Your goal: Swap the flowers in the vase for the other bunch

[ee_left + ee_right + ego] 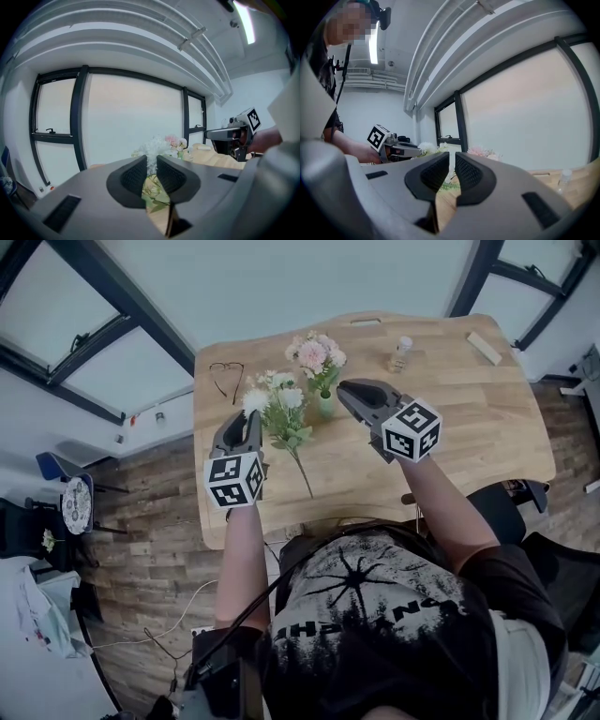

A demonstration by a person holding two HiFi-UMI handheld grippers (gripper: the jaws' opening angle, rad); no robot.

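Pink flowers (pixel 316 354) stand in a small green vase (pixel 325 407) at the middle of the wooden table (pixel 450 418). Left of the vase is the white bunch (pixel 281 399), its long stem running back toward the table's near edge. My left gripper (pixel 251 416) is at the bunch's left side. In the left gripper view its jaws (pixel 152 164) stand nearly together with green leaves pinched low between them and white blooms (pixel 154 147) just beyond. My right gripper (pixel 345 388) hovers right of the vase, shut and empty (pixel 452 161), with the pink flowers (pixel 485 152) off to its right.
A pair of glasses (pixel 227 376) lies at the table's back left. A small bottle (pixel 401 351) and a pale wooden block (pixel 485 346) sit at the back right. Dark-framed windows run behind the table. A chair stands at the right edge.
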